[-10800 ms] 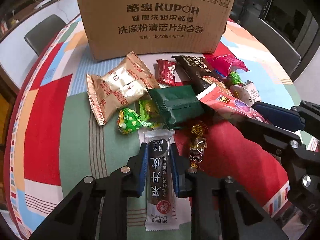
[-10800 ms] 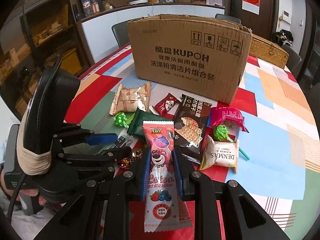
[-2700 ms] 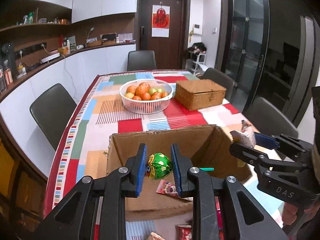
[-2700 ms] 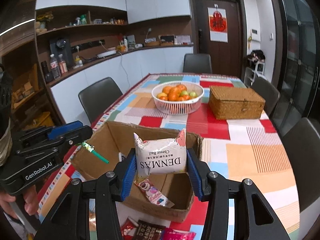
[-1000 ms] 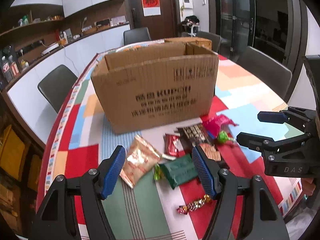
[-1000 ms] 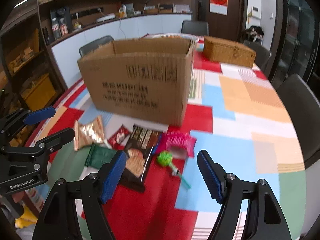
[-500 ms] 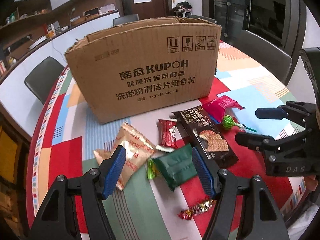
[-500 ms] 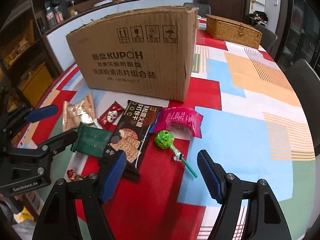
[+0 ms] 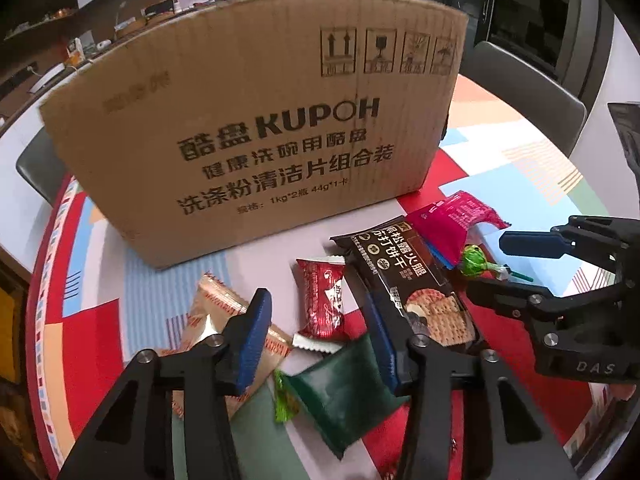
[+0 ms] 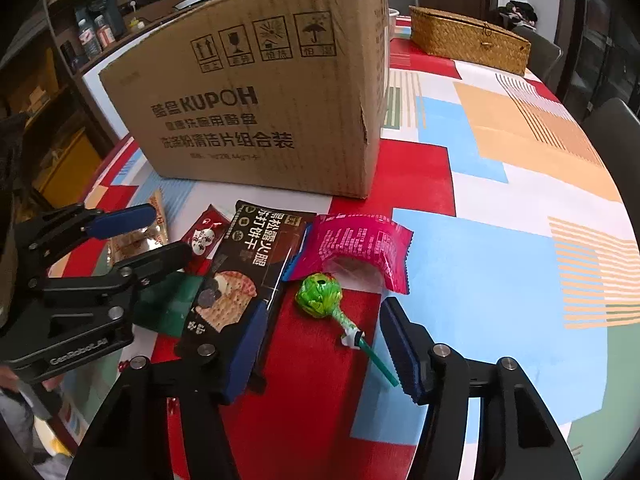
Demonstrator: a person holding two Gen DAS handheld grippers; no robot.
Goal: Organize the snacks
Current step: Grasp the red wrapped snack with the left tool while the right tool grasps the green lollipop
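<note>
A brown cardboard box stands on the patchwork tablecloth, with snacks scattered in front of it. My left gripper hovers low over a small red candy packet and a dark green packet. Its jaws are closing, with the red packet between the fingers but untouched. My right gripper is closing around a green lollipop; the stick lies between the fingers, which do not touch it. A black cracker packet and a pink packet lie beside the lollipop.
A gold-wrapped snack lies left of the red packet. A wicker basket sits behind the box at the right. Grey chairs ring the table. Blue and orange cloth stretches to the right.
Both grippers have sunk toward the snacks and moved nearer the box, which fills more of each view. Both pairs of jaws stand narrower than half a second ago.
</note>
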